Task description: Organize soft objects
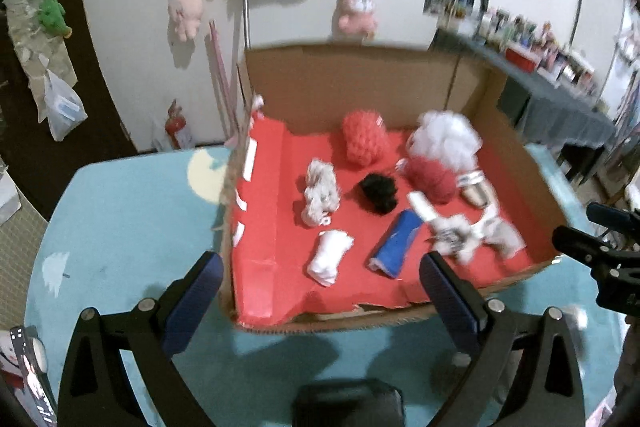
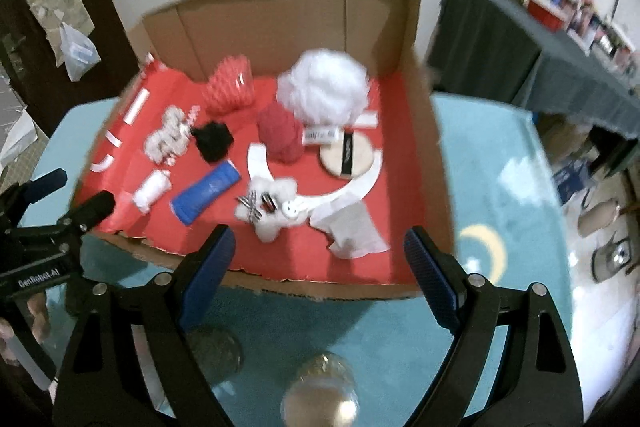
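Inside, the red-lined cardboard box (image 2: 424,131) holds a white pouf (image 2: 324,87) and blue roll (image 2: 206,193); each gripper (image 1: 320,267) (image 2: 320,247) gapes empty.

My two grippers (image 1: 320,267) (image 2: 320,247) hang spread wide at the low front edge of a cardboard box (image 2: 280,7), the easiest way in. Tall walls close its back and sides. Inside, bare red floor (image 1: 264,195) runs along the left. The middle is crowded: white roll (image 1: 329,257), blue roll (image 1: 394,243) and black puff (image 1: 378,193) lie near together, with narrow gaps. A white pouf (image 2: 324,87) fills the rear right.
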Demonstrator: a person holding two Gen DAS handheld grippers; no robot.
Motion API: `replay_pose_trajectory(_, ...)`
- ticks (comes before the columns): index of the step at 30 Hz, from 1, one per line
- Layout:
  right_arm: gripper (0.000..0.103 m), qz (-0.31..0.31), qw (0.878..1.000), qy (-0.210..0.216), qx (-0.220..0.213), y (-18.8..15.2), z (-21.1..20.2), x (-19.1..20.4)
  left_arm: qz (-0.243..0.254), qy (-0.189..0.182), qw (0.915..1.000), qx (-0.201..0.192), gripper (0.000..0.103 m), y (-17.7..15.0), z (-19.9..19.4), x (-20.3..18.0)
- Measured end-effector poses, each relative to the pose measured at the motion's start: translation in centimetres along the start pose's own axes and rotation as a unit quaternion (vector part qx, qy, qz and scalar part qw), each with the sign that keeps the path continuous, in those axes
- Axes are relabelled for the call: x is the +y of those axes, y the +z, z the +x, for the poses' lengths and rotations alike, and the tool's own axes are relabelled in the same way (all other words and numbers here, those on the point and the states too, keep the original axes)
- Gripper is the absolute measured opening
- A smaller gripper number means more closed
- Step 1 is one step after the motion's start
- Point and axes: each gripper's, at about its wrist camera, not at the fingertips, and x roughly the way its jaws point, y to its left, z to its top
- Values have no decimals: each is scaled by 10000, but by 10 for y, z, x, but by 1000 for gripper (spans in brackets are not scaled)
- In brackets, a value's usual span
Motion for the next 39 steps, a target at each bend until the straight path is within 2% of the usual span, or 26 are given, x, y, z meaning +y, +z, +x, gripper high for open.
replay_pose_trajectory(6,87,-286,9961,-119,-828,-23,-74,12,64,-257,9965,-787,103,-33,-75,-7)
replay_pose_trajectory(8,90,-345,9939,-67,-1041,-44,-96,16,91,-305,9945,-994,103,-48,-92,-11)
replay_pose_trajectory(9,96,-358,9933,-40,-1099,-51,-103,18,70,-332,9937,-1069,103,-58,-99,-12)
replay_pose_trajectory(12,98,-352,9907,21,-1310,-87,-120,24,-67,-446,9922,-1159,103,-86,-109,-11)
replay_pose_trajectory(17,98,-345,9891,-153,-1423,-136,-122,27,-170,-417,9940,-992,103,-128,-95,-16)
replay_pose_trajectory(19,98,-347,9897,-281,-1357,-153,-114,29,-163,-359,9962,-780,103,-141,-81,-16)
replay_pose_trajectory(23,98,-219,9935,-215,-1100,-177,-93,26,-151,-329,9984,-432,103,-163,-57,-19)
replay_pose_trajectory(28,98,-151,9957,-310,-864,-195,-66,25,-77,-283,9995,-86,103,-183,-35,-28)
replay_pose_trajectory(35,98,-81,9977,-331,-584,-210,-39,24,40,-140,9997,185,103,-199,-18,-37)
replay_pose_trajectory(39,98,-31,9981,-381,-477,-214,-29,21,8,-27,9999,153,103,-202,-15,-38)
